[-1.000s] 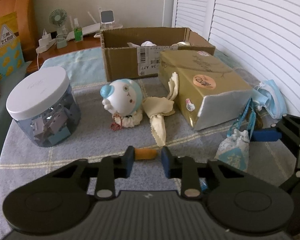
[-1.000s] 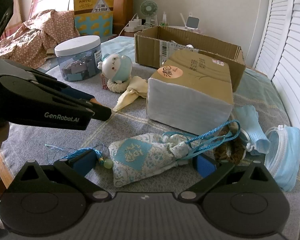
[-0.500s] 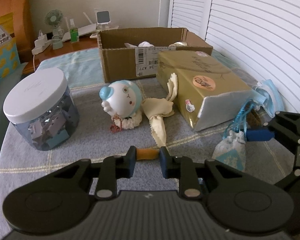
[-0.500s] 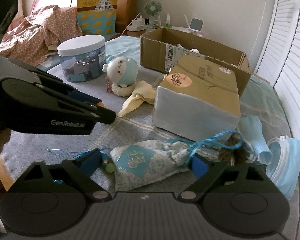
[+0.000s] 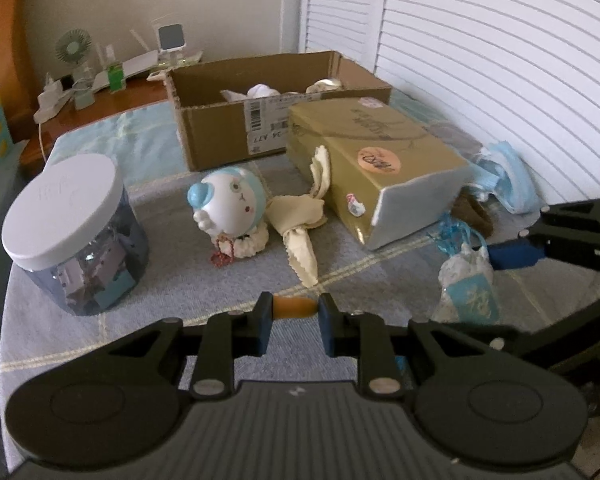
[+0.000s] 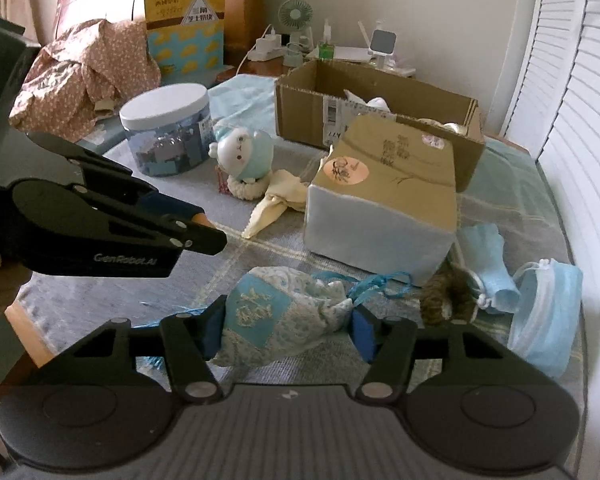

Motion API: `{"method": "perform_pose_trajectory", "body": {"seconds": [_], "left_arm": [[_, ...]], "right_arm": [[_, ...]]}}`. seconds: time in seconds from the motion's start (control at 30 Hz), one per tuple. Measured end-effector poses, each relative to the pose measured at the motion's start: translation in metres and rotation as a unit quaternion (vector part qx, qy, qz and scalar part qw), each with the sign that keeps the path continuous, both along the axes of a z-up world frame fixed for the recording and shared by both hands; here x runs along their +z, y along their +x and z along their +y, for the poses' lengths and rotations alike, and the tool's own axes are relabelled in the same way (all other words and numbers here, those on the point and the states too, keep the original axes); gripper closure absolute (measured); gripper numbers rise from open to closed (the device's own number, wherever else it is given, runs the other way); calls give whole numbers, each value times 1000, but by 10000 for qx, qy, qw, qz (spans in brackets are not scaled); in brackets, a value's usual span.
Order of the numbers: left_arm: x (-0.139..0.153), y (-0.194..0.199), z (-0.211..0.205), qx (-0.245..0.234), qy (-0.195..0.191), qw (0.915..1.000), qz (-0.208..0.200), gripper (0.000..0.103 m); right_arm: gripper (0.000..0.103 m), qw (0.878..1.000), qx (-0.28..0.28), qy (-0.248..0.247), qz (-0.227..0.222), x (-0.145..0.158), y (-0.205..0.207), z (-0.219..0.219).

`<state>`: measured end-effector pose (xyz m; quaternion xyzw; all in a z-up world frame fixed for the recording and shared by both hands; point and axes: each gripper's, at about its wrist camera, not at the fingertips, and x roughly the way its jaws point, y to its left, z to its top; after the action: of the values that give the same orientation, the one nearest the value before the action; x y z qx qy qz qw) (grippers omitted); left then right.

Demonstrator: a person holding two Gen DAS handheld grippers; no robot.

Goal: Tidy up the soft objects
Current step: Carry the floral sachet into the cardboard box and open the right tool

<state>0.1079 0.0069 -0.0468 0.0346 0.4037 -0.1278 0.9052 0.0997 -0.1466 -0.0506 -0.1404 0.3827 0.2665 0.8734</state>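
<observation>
The right tool (image 6: 286,326), wide apart a second ago, is closing around the pale blue patterned drawstring pouch (image 6: 278,314) lying on the grey checked cloth (image 6: 112,300), its blue pads now meeting the fabric. The left tool (image 5: 293,317) stays clamped on a small orange piece (image 5: 293,307). The pouch looks ready to lift toward the open cardboard box (image 6: 300,116).

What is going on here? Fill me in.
A person is tidying soft things on a cloth-covered table with two handheld grippers. The right gripper is closing on a pale blue drawstring pouch that lies between its pads. The left gripper is shut on a small orange object. The cardboard box behind already holds a few items.
</observation>
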Motion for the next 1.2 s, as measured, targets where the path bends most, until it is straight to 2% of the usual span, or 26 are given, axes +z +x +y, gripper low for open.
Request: {"method": "perform_pose_trajectory", "body": {"seconds": [0.3,0.67,0.87,1.2], "left_arm": [[26,-13,8,-411,99,9990,-128,80],[44,-31,15,-623,29,9973,-380,80],[43,-33,19,-601,-61,9973,-407,80],[42,-26,31,-289,-210,9985,-412,80]], "right_arm": [[38,9996,-200,217,-54,38,-5,-12],[38,9962,-325,397,-710,95,22,-5],[38,9954,-369,395,-795,118,69,14],[38,9960,-401,164,-778,132,177,57]]}}
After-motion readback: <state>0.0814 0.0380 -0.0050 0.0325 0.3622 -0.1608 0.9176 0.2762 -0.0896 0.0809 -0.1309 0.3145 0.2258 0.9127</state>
